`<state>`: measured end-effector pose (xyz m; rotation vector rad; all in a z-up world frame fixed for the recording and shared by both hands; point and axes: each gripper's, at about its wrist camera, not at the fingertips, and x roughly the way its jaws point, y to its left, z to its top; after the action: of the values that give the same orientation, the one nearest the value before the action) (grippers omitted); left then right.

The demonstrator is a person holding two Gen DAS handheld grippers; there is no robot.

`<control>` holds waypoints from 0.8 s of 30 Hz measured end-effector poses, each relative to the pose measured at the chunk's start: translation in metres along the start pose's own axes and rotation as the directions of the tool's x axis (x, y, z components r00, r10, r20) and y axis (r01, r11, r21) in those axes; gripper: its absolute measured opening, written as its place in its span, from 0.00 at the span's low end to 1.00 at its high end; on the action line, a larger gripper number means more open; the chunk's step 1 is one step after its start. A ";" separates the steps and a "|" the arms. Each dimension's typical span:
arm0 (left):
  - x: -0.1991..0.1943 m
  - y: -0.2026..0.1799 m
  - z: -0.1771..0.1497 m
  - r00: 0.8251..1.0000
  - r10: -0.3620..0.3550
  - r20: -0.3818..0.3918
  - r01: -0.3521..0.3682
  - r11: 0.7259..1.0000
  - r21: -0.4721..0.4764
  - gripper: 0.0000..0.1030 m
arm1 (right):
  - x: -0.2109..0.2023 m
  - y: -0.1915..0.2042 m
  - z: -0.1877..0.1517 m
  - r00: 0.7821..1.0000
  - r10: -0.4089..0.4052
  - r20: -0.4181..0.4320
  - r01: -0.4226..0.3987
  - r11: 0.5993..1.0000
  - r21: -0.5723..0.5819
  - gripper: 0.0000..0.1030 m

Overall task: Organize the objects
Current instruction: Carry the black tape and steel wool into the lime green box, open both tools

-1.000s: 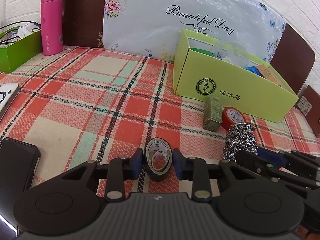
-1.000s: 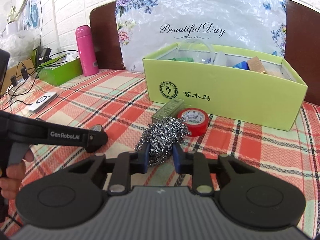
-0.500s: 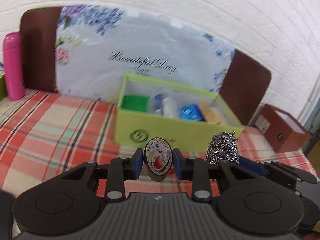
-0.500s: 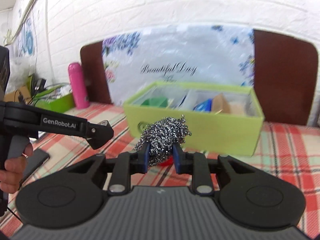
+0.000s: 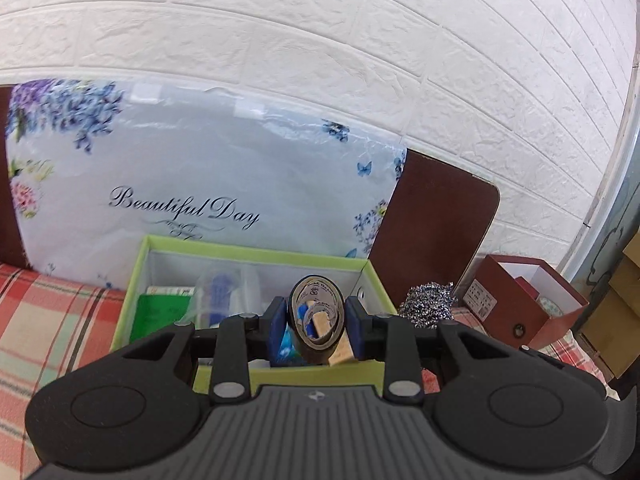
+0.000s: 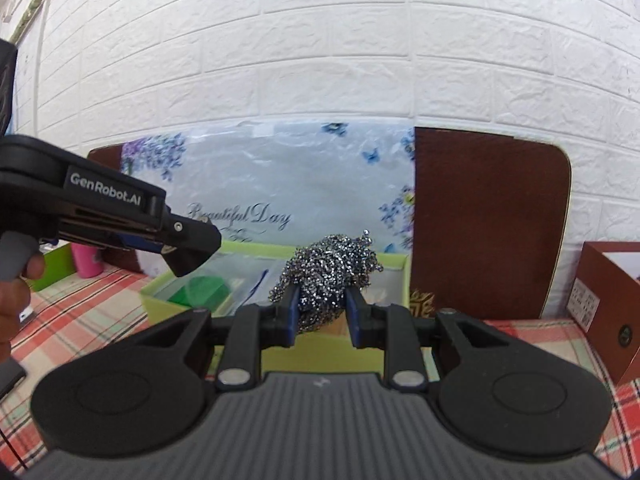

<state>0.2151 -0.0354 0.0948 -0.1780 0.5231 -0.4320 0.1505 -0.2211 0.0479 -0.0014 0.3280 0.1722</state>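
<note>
My left gripper is shut on a black tape roll, held upright in the air over the near wall of the open lime-green box. The box holds a green item, clear plastic and other small things. My right gripper is shut on a steel wool scourer, raised in front of the same green box. That scourer shows at the right in the left wrist view. The left gripper's body fills the left side of the right wrist view.
The box stands on a red plaid tablecloth against a floral "Beautiful Day" panel and a white brick wall. A brown open box sits to the right. A pink bottle and another green box stand far left. A hand grips the left tool.
Both grippers have risen from the tablecloth and moved toward the lime-green box, carrying the tape roll and the scourer. The red tape and small box on the cloth have dropped out of view.
</note>
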 end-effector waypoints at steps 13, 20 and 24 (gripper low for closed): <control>0.072 0.023 0.011 0.998 0.055 0.005 -0.055 0.998 0.007 0.70 | 0.096 -0.025 0.006 1.000 -0.018 -0.024 0.018 1.000 -0.003 0.48; 0.046 0.033 -0.002 0.999 0.044 0.013 -0.044 0.999 -0.004 0.70 | 0.081 -0.022 -0.022 0.999 -0.024 -0.031 0.025 1.000 0.000 0.77; 0.030 0.023 -0.005 0.997 0.080 -0.014 -0.079 0.997 0.018 0.71 | 0.065 -0.014 -0.020 0.999 -0.025 -0.036 0.025 1.000 -0.009 0.87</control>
<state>0.2438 -0.0277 0.0712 -0.1372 0.5389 -0.3603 0.2074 -0.2245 0.0078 -0.0173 0.3635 0.1491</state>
